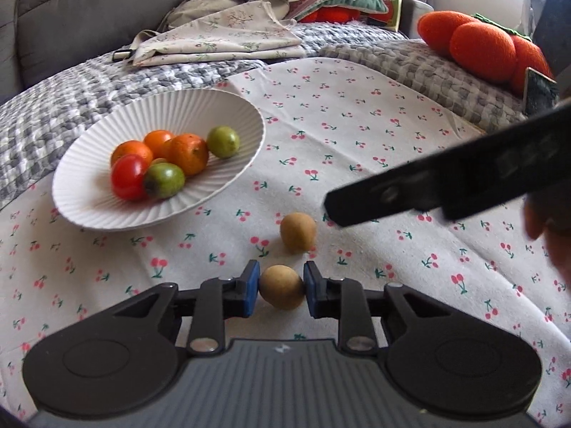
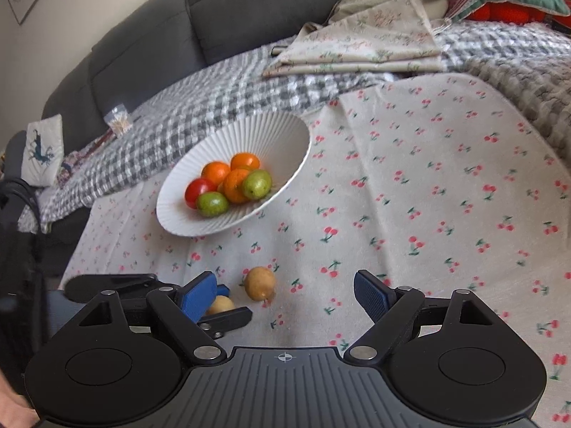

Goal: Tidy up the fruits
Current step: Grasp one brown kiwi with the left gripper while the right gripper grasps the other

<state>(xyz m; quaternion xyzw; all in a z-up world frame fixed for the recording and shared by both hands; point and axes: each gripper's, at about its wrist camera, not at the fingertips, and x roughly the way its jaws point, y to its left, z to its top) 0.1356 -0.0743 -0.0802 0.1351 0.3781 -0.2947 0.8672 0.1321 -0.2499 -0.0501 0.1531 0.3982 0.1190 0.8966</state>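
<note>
Looking along the left wrist view, the left gripper (image 1: 282,292) is clenched on a small tan round fruit (image 1: 282,291), its blue pads pressing the fruit from both sides just above the cherry-print cloth (image 1: 357,135). A second tan fruit (image 1: 298,232) lies on the cloth just beyond it, apart from the first. Further back to the left sits a white ribbed bowl (image 1: 92,210), tilted toward the camera. It holds six fruits: three oranges (image 1: 187,153) bunched in the middle, a red tomato (image 1: 129,177) at the front left, one green fruit (image 1: 165,180) touching the tomato, and another green fruit (image 1: 223,141) at the back right. One black finger of the right gripper reaches in from the right edge, above the cloth and near the second tan fruit. A grey checked blanket (image 1: 71,92) lies behind the bowl.

From the right wrist view, the right gripper (image 2: 282,297) is released, its blue pads standing wide apart with nothing between them. The loose tan fruit (image 2: 260,283) rests on the cloth just ahead, nearer the left pad. To its left the left gripper (image 2: 214,303) shows, shut around the other tan fruit (image 2: 220,305), which is partly hidden. The white bowl (image 2: 178,221) stands beyond with its oranges (image 2: 216,172), tomato (image 2: 197,190) and two green fruits (image 2: 212,204) heaped together.
</note>
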